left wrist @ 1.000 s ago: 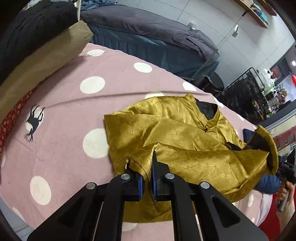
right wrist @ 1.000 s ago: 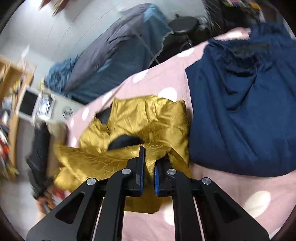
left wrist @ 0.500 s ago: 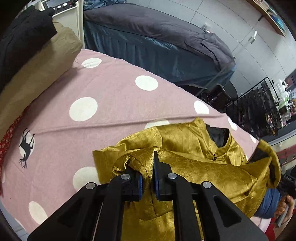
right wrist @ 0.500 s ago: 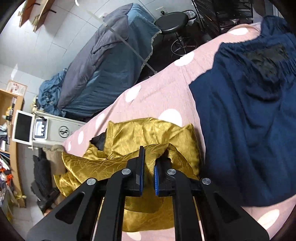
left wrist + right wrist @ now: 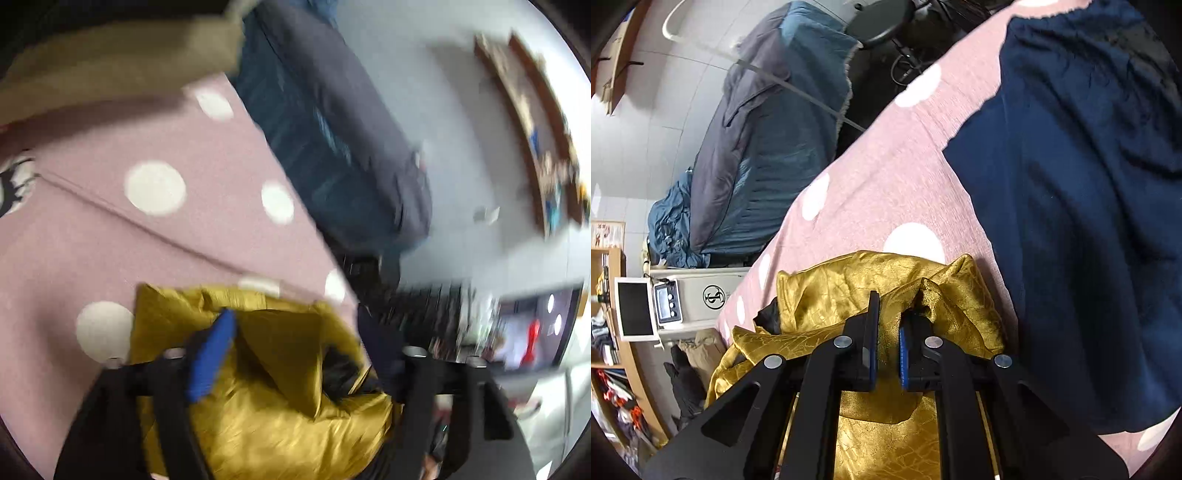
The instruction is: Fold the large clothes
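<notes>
Right wrist alone shows navy garment (image 5: 1071,221) beside gold garment (image 5: 886,435).

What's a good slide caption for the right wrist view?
Right gripper pinches a fold of the gold garment on the pink polka-dot bedspread, beside a navy garment.

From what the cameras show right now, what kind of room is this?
Probably a bedroom or a small living space. The gold garment lies on a pink polka-dot bedspread, a cot with blue-grey bedding stands beside it, and wooden shelves hold household items.
</notes>
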### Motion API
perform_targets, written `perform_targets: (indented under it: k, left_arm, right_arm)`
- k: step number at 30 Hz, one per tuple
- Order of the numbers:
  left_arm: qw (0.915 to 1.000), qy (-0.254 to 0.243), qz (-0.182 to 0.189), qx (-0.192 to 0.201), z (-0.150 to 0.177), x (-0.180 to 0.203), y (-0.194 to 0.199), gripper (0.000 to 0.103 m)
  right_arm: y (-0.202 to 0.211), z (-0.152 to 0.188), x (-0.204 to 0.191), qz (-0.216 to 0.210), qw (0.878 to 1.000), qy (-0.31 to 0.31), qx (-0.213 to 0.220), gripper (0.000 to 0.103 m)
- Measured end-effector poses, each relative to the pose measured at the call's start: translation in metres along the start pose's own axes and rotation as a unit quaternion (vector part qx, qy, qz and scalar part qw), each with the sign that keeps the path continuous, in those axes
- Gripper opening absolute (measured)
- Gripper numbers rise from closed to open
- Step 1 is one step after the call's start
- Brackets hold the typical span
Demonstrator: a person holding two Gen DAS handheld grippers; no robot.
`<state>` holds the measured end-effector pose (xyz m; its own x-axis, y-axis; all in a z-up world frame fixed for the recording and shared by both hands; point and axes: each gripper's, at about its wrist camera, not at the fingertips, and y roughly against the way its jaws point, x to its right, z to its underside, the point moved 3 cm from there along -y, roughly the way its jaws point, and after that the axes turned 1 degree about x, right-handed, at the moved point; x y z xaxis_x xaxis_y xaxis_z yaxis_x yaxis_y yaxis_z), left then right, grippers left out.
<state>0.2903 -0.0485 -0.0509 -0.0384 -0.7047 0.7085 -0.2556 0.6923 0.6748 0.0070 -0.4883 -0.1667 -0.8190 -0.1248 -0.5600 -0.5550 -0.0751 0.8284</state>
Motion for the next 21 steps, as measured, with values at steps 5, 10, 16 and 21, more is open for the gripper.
perform_targets:
  k: [5,10,16,21]
  left_arm:
    - [0.9911,-0.125,-0.045,0.007,0.032,0.031,0.032,0.082]
    - [0.9283,-0.346,-0.129,-0.042,0.145,0.059,0.015,0.083]
    - [0.9078,-0.379,-0.158,-0.084,0.232,0.051,-0.012,0.083]
    - [0.8926,-0.407,-0.176,-0.082,0.25,0.051,-0.018,0.084]
  right_arm:
    - [-0.01,0.003,0.009,-0.012,1.0,-0.023,-0.005,0.009]
    - [-0.01,0.003,0.012,-0.023,0.999,-0.043,-0.009,0.013]
    - [0.015,-0.001,0.005,-0.058,0.997,-0.055,0.001,0.054]
    - [0.057,0.003,-0.016,-0.048,0.998,0.014,0.036,0.074]
